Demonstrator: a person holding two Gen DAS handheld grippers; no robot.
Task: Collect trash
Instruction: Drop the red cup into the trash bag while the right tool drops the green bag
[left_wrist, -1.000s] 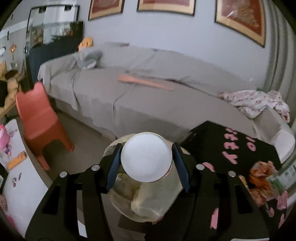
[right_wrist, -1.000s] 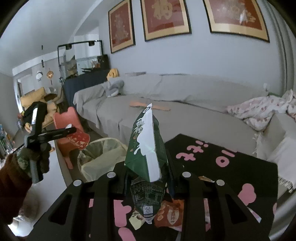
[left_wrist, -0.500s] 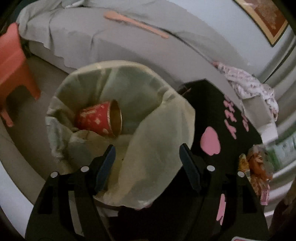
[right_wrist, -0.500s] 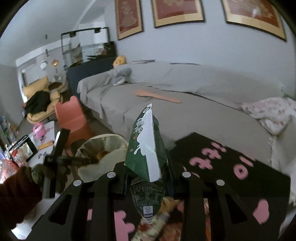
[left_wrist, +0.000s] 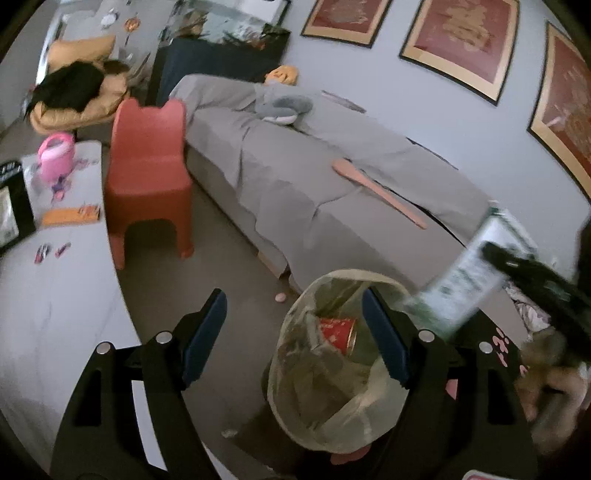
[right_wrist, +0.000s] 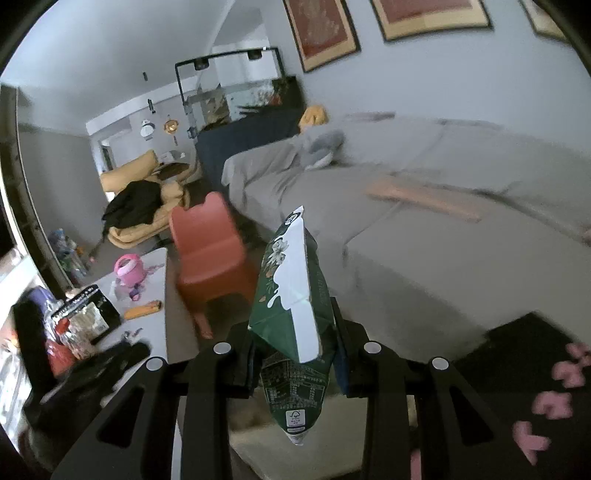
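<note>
My left gripper (left_wrist: 295, 325) is open and empty above the floor, just left of the trash bin (left_wrist: 295, 354), which is lined with a pale yellow bag. A red paper cup (left_wrist: 338, 330) lies inside the bin. My right gripper (right_wrist: 295, 354) is shut on a green and white snack bag (right_wrist: 291, 295), held upright. In the left wrist view the same snack bag (left_wrist: 469, 273) appears blurred above the bin's right rim, with the right gripper's black finger (left_wrist: 532, 273) across it.
A grey covered sofa (left_wrist: 332, 177) runs behind the bin, with a pink flat stick (left_wrist: 380, 192) on it. A red child's chair (left_wrist: 147, 170) stands on the floor at left. A white low table (left_wrist: 48, 280) holds toys. A black mat with pink shapes (right_wrist: 546, 391) lies at right.
My left gripper let the red cup drop into the bin, then lifted and turned left. My right gripper carried the snack bag left to above the bin's rim.
</note>
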